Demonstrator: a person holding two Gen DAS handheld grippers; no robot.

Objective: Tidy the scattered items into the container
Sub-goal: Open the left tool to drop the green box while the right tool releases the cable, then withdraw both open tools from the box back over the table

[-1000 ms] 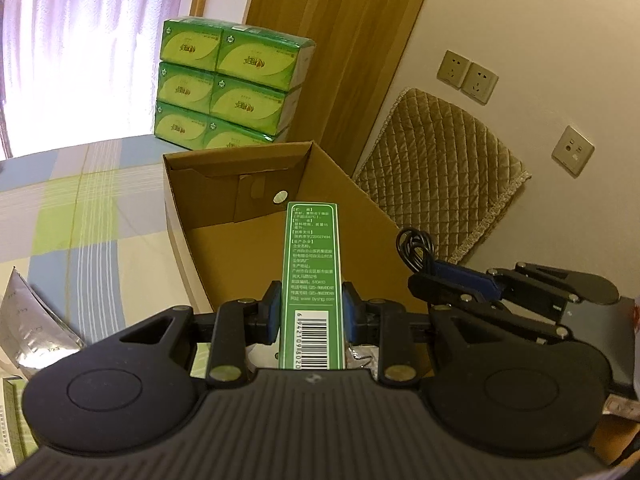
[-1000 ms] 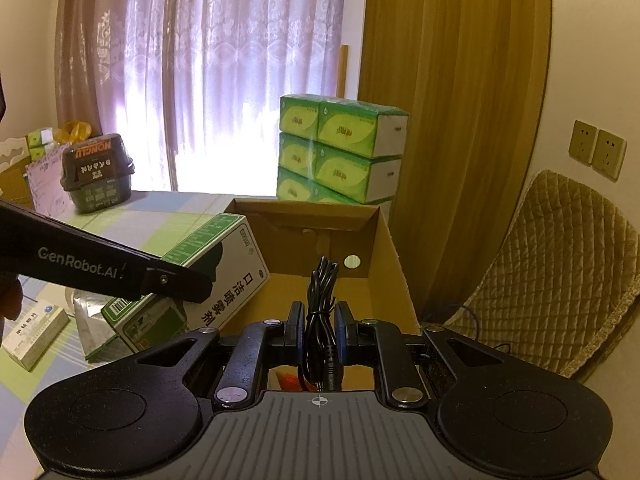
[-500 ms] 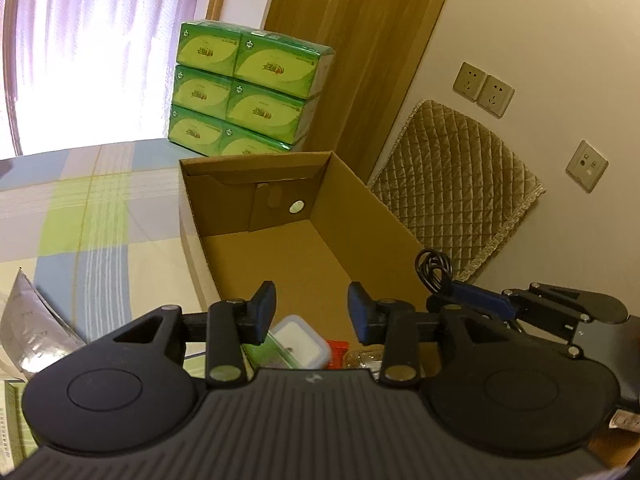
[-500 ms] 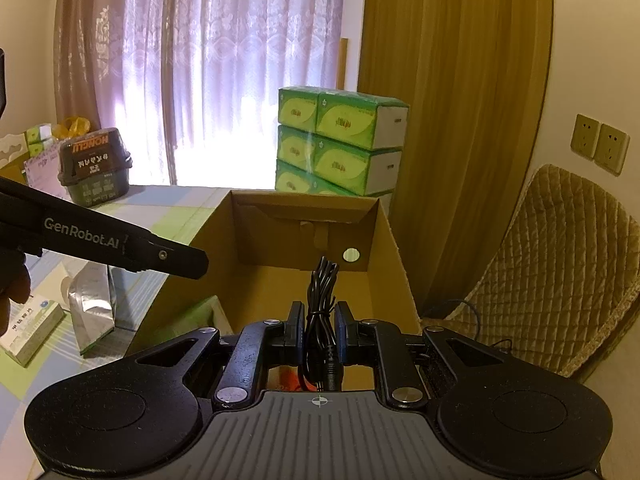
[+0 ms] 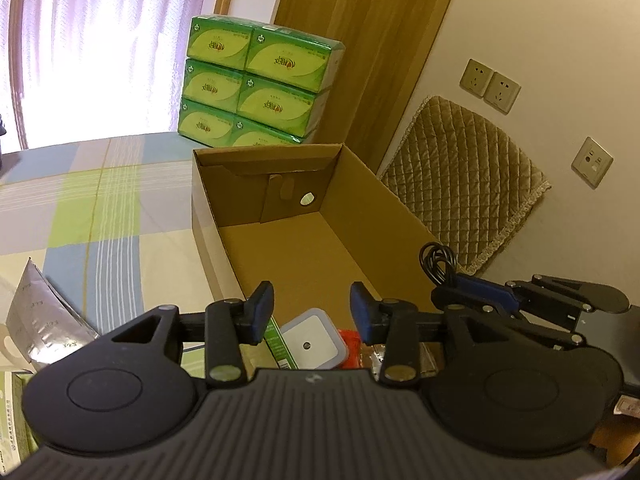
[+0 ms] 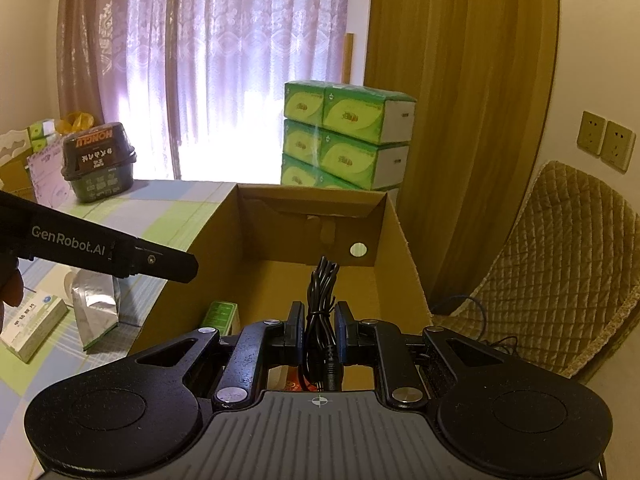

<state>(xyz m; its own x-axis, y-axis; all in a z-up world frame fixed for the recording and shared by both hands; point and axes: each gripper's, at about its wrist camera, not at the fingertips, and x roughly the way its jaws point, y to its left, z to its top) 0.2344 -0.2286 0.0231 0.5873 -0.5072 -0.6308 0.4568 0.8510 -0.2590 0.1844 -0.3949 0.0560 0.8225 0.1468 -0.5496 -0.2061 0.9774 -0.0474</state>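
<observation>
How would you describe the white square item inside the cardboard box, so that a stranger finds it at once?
Start from the open cardboard box on the checked cloth. At its near end, among a few items, lies the white square item. Unlike the green box and red packet beside it, it has rounded corners and a small central dot.

Your left wrist camera sits behind the left gripper (image 5: 312, 312), whose body fills the lower third of the frame, and looks forward and slightly down into the cardboard box (image 5: 396, 204) from its near end, at close range. The right gripper (image 5: 448, 280) enters this view at centre right.

Your right wrist camera sits behind the right gripper (image 6: 320, 330) and faces the same box (image 6: 404, 248) along its length, a little more level. The left gripper (image 6: 160, 260) crosses its left edge.

Both views share the box interior, the stacked green tissue packs (image 5: 256, 84) (image 6: 344, 136) beyond it, the checked tablecloth (image 5: 100, 200) (image 6: 176, 208), the curtain and the wall sockets.
</observation>
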